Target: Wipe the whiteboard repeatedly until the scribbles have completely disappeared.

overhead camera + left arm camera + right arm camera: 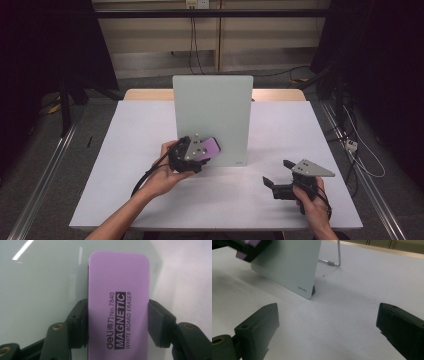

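A pale green glass whiteboard [212, 117] stands upright on a stand in the middle of the white table [130, 150]. My left gripper [200, 157] is shut on a purple magnetic whiteboard eraser [210, 148], held at the board's lower left part. In the left gripper view the eraser [118, 302] is pinched by its long sides between the two black jaws, its printed back toward the camera and the board [42, 285] behind it. My right gripper [279, 172] rests low near the table's front right, open and empty. From it I see the board [289, 267] and the eraser [247, 248].
The board's wire stand [334, 263] and a small black foot [313, 291] sit on the table behind and under it. A wooden edge [147, 94] shows beyond the table's far side. Cables [360, 155] trail on the floor at the right.
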Action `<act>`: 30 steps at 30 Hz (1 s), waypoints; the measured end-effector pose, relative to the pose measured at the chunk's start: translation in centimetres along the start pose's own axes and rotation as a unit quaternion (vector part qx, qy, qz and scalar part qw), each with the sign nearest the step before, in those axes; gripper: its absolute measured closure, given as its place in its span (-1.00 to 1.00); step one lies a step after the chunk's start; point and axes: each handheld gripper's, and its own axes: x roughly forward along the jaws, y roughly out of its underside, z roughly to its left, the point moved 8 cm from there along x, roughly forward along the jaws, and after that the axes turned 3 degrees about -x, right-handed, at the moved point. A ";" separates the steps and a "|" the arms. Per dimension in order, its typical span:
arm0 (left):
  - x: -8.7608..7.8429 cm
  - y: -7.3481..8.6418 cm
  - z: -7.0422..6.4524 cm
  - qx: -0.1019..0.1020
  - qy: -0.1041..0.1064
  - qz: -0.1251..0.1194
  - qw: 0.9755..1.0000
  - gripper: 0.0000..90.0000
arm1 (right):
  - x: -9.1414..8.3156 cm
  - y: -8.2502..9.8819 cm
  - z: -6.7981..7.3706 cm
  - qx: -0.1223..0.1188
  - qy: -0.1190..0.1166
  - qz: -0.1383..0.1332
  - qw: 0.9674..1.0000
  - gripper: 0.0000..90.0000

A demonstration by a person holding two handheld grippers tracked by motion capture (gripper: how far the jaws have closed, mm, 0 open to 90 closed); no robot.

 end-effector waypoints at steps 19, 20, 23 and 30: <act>-1.0 -0.4 1.3 -0.005 -0.028 -0.020 0.999 -0.09 | 0.0 0.0 0.1 -0.001 -0.001 0.002 1.000 -0.90; -0.6 -0.3 0.8 0.000 -0.021 -0.015 1.000 -0.09 | 0.0 0.0 0.1 -0.001 -0.001 0.001 1.000 -0.90; 0.7 0.0 -0.9 0.023 -0.002 0.001 1.000 -0.09 | 0.1 0.0 0.1 -0.001 0.000 0.001 1.000 -0.90; 3.0 0.9 -3.9 0.047 0.040 0.025 0.998 -0.09 | 0.0 0.0 0.1 -0.002 -0.001 0.000 1.000 -0.90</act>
